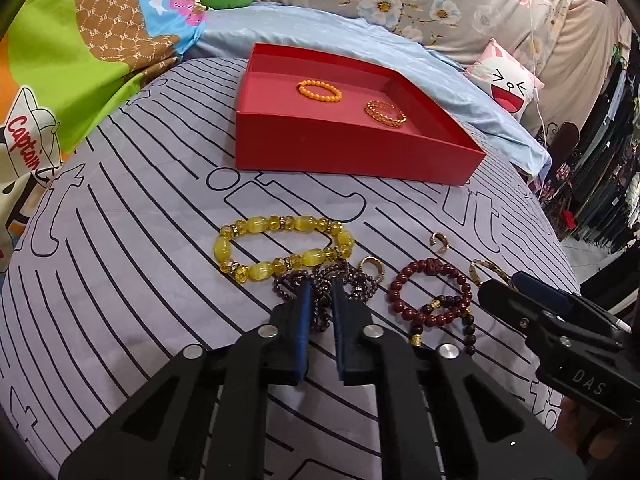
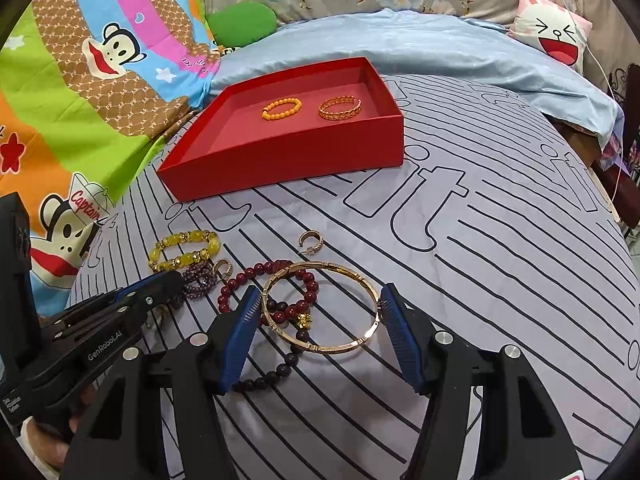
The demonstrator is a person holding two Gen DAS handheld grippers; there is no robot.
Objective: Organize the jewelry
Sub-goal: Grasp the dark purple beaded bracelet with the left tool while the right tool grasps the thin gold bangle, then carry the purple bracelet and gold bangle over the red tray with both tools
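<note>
A red box (image 1: 340, 152) (image 2: 280, 164) on the striped bed holds an orange bead bracelet (image 1: 319, 91) (image 2: 281, 107) and a gold chain bracelet (image 1: 385, 113) (image 2: 340, 108). In front lie a yellow bead bracelet (image 1: 280, 249) (image 2: 185, 249), a purple bead strand (image 1: 344, 284) (image 2: 198, 280), a dark red bead bracelet (image 1: 432, 296) (image 2: 280, 292), a gold bangle (image 2: 320, 308) and gold ear hoops (image 1: 439, 242) (image 2: 311, 242). My left gripper (image 1: 321, 292) is closed around the purple strand. My right gripper (image 2: 318, 304) is open, its fingers either side of the gold bangle.
Cartoon quilt (image 1: 80, 60) lies to the left, a blue sheet (image 2: 400, 44) and floral pillows behind the box, a cat cushion (image 2: 556, 32) at the back right. The bed edge drops off at the right.
</note>
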